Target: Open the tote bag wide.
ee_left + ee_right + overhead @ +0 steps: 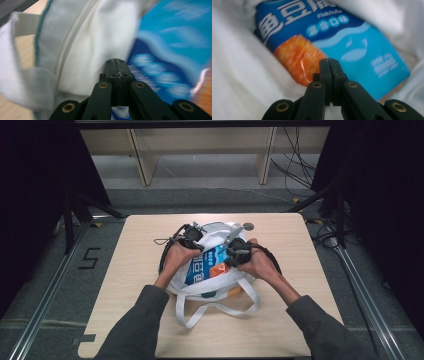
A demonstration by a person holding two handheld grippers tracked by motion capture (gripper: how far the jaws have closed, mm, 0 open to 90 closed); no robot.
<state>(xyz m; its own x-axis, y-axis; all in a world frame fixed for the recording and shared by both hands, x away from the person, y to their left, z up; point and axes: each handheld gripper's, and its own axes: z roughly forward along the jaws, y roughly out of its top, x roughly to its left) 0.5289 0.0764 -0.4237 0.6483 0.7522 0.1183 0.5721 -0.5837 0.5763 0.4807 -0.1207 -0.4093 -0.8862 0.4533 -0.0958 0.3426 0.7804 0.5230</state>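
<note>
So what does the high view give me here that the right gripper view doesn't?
High view: the wooden table, the white bag's looped handles, both forearms, and the left tool and right tool over the bag. Right gripper view: the right tool's jaws pressed together, and the "Fishtofu" print and fish drawing on the blue packet. Both: the packet lying in the white bag.

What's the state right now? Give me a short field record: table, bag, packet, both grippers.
table: light wood, holds the bag
bag: white cloth, handles lying toward the person
packet: blue, orange patch, "Fishtofu" print, lying in the bag's mouth
left gripper: jaws together, tips at the bag cloth beside the packet; whether cloth is pinched, cannot tell
right gripper: jaws together, tips at the packet's lower edge; grip unclear
other: small round object on the table beyond the bag
</note>
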